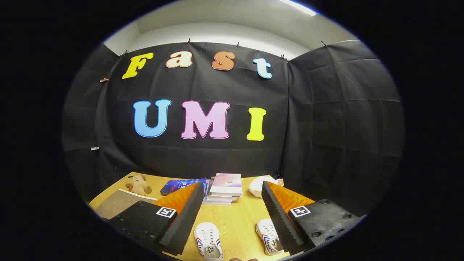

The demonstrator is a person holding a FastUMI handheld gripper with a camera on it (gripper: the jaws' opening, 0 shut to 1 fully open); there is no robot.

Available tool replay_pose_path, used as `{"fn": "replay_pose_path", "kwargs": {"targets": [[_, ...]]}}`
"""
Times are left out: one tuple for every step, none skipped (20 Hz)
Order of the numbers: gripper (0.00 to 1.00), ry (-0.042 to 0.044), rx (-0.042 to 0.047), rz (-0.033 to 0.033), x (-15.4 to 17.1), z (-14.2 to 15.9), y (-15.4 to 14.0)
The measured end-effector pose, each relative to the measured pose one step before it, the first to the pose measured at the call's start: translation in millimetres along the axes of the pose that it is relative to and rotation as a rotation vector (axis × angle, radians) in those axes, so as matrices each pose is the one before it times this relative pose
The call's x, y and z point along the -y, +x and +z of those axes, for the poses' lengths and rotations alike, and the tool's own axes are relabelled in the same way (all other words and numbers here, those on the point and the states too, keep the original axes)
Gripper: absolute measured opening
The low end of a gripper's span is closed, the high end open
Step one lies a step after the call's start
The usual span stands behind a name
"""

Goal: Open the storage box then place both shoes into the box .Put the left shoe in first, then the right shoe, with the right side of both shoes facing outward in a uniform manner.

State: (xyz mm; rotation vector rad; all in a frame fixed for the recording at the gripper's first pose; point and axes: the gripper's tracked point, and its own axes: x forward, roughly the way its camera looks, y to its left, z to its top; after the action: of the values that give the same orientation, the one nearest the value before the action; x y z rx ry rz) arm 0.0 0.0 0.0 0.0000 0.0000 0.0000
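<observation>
Gripper [232,197] level above the table [235,221], fingers apart (two shoes [208,241] below).

Fingers [188,210] spread wide above the tabletop [235,221], gripping nothing. Two white shoes [208,241] [269,235] lying between them. Beyond: stacked books [225,186], plush toy [137,185], white bundle [258,185].

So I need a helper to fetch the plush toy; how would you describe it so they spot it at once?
Start at the wooden table against the black cloth wall. Beyond the open gripper, a stack of books lies at the far edge; beside the dark blue book sits the plush toy. It is the only soft, tan, furry thing.
</observation>
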Motion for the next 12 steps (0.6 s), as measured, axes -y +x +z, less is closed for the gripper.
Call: {"fn": "replay_pose_path", "kwargs": {"targets": [[0.97,-0.00403,-0.00168,-0.00125,-0.68,-0.76,-0.35],[0.98,-0.00295,-0.00772,-0.00044,-0.81,-2.55,-0.04],[0.98,-0.0006,-0.01232,0.00355,-1.58,-2.78,-0.26],[0.98,-0.0013,-0.01573,0.00342,-2.12,-3.42,-0.72],[0.98,-0.00252,-0.01094,0.00415,-1.32,-2.8,0.36],[0.98,-0.00361,-0.00414,0.00363,-1.85,-0.48,-0.02],[0.98,-0.00334,-0.00109,0.00103,-0.08,0.11,0.15],[0.98,-0.00155,0.00016,0.00072,0.0,-0.15,-0.6],[0.98,-0.00102,0.00035,0.00029,-0.29,0.47,-0.14],[0.98,-0.00006,-0.00004,0.00089,-0.49,0.09,0.4],[0.98,0.00039,0.00134,0.0015,-0.28,0.46,0.13],[0.98,-0.00051,0.00059,0.0015,0.24,0.63,1.2]]}}
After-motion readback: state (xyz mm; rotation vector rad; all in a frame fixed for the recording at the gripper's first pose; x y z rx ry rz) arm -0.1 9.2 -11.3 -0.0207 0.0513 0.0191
